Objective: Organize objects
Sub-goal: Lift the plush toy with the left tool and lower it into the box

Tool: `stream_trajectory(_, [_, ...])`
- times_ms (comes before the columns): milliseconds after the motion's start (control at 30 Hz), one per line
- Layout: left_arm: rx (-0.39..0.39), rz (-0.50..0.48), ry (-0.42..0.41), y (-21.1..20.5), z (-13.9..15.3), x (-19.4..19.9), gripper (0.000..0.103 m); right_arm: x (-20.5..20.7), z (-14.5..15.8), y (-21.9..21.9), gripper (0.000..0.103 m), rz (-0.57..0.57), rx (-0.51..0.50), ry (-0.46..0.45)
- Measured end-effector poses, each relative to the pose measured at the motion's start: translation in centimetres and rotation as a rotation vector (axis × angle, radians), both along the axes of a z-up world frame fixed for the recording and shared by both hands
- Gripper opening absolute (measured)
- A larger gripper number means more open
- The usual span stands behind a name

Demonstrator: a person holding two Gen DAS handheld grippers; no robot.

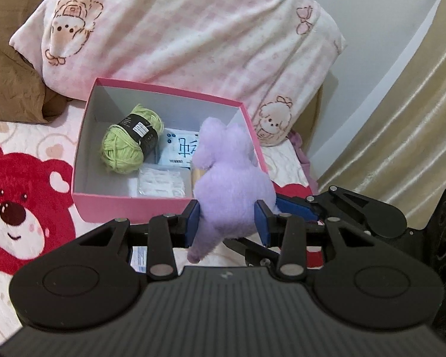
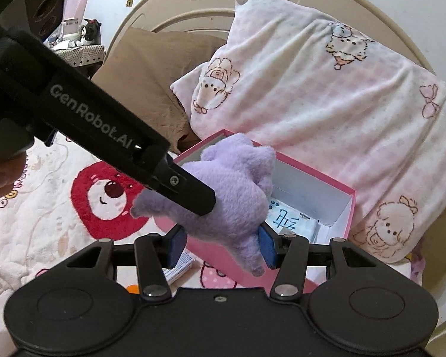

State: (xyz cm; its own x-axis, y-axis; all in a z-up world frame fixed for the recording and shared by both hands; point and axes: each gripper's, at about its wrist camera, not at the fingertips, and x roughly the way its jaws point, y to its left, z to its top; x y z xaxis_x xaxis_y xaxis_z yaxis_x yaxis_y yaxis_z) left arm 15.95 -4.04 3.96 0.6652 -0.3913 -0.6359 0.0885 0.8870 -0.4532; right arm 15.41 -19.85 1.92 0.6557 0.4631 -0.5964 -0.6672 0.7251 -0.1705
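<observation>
Two pillows behind: a pink printed pillow (image 1: 193, 35) and a brown pillow (image 1: 12, 68). One pink box (image 1: 128, 205) on the bear-print bedspread (image 1: 20, 202), directly ahead of both grippers. One purple plush toy (image 1: 232, 184) pinched across its body by the left gripper (image 1: 227, 223), long axis pointing forward over the box's near wall. Right gripper (image 2: 221, 245) spread wide around the same toy, only its right pad touching. Inside: one green yarn ball (image 1: 128, 145), one tissue pack (image 1: 180, 148), one clear packet (image 1: 160, 183).
</observation>
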Motion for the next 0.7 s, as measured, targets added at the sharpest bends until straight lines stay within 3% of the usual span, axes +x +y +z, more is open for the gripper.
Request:
stream_trajectory(333, [0.018,0.035,0.09,0.5,-1.7,8.4,0.039,7.9,-1.3,1.5,0.056,-0.08,-0.004,0.137])
stream_trajectory(533, [-0.06,0.119,0.163,0.8,-5.8,13.4,0.039,13.9,-4.1,1.0,0.055,-0.129,0.017,0.27])
stream_trajectory(700, [-0.07,0.145,0.249,0.6,-9.4,15.9,0.038,16.1,-7.2,1.6,0.054,-0.149,-0.042,0.347])
